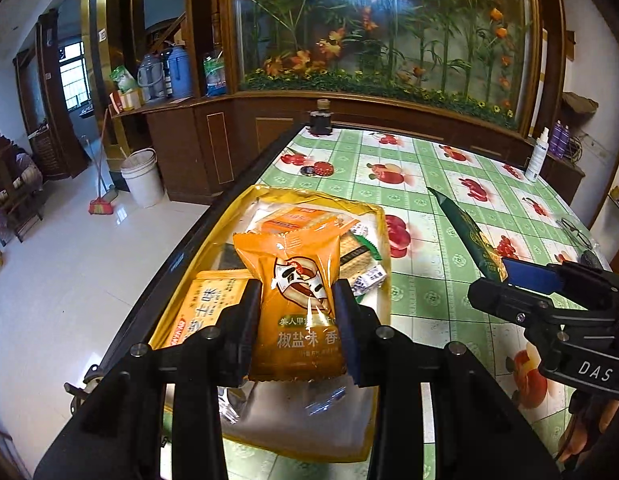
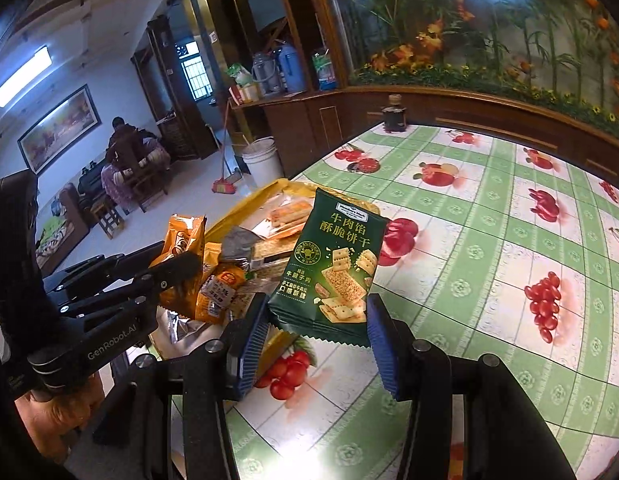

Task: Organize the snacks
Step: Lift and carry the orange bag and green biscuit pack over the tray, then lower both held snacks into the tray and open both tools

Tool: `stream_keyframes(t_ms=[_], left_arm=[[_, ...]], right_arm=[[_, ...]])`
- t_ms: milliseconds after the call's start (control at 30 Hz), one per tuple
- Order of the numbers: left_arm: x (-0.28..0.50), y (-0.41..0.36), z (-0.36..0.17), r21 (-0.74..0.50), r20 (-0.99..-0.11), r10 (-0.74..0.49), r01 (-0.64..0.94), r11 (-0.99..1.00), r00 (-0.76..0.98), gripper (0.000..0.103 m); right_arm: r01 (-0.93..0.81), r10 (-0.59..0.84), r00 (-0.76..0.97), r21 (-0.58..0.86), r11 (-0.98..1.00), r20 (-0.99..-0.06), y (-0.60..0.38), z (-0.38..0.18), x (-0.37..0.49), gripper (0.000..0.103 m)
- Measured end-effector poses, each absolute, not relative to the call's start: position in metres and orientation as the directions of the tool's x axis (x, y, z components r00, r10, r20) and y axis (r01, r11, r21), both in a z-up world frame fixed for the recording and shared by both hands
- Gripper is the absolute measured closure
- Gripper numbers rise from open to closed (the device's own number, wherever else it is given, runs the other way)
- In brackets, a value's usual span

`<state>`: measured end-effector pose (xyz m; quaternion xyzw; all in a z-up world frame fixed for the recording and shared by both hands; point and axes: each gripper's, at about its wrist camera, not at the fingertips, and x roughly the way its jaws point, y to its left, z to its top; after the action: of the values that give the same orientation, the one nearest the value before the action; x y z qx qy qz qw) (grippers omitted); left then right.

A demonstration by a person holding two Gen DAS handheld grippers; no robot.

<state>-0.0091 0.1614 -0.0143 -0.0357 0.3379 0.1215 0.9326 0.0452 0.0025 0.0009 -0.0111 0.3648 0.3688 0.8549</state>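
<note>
While your left gripper point(image 1: 297, 312) clamps the orange snack packet point(image 1: 295, 292) above the yellow tray point(image 1: 373, 216), your right gripper point(image 2: 317, 332) pinches the green beef-cracker packet point(image 2: 333, 268) over the tabletop point(image 2: 489, 240) just beside it. You seem mid-sort; next, lower each into the tray. Both packets stand upright, long axes running away from the fingers, top seams pointing forward.

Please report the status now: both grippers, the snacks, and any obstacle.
Left gripper shut on orange snack packet, above yellow tray. Right gripper shut on green cracker packet, over tablecloth beside tray. No obstacle seen.
</note>
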Motion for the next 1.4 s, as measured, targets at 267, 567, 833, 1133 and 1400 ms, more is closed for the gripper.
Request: stream_keyframes(t_ms=[267,567,833,1133,1400], left_arm=[[-0.015,0.180,-0.018,-0.004,-0.642,0.209,-0.275,0.961,0.737,0.069],[-0.019,0.196,-0.024,-0.011,-0.649,0.226,-0.306,0.952,0.726,0.069],[-0.016,0.206,-0.030,-0.010,-0.663,0.234,-0.321,0.947,0.711,0.069],[-0.009,0.212,-0.040,-0.008,-0.686,0.235,-0.330,0.944,0.689,0.069],[0.002,0.207,-0.041,-0.001,-0.692,0.227,-0.315,0.949,0.686,0.069]], right_arm=[[-0.672,0.635,0.442,0.236,0.702,-0.634,0.041,0.006,0.052,0.054],[-0.685,0.638,0.433,0.228,0.692,-0.637,0.065,0.008,0.062,0.054],[-0.688,0.623,0.425,0.213,0.693,-0.656,0.081,0.000,0.078,0.054],[-0.681,0.600,0.419,0.201,0.704,-0.682,0.098,-0.011,0.102,0.054],[-0.681,0.593,0.406,0.202,0.704,-0.695,0.106,-0.020,0.113,0.054]])
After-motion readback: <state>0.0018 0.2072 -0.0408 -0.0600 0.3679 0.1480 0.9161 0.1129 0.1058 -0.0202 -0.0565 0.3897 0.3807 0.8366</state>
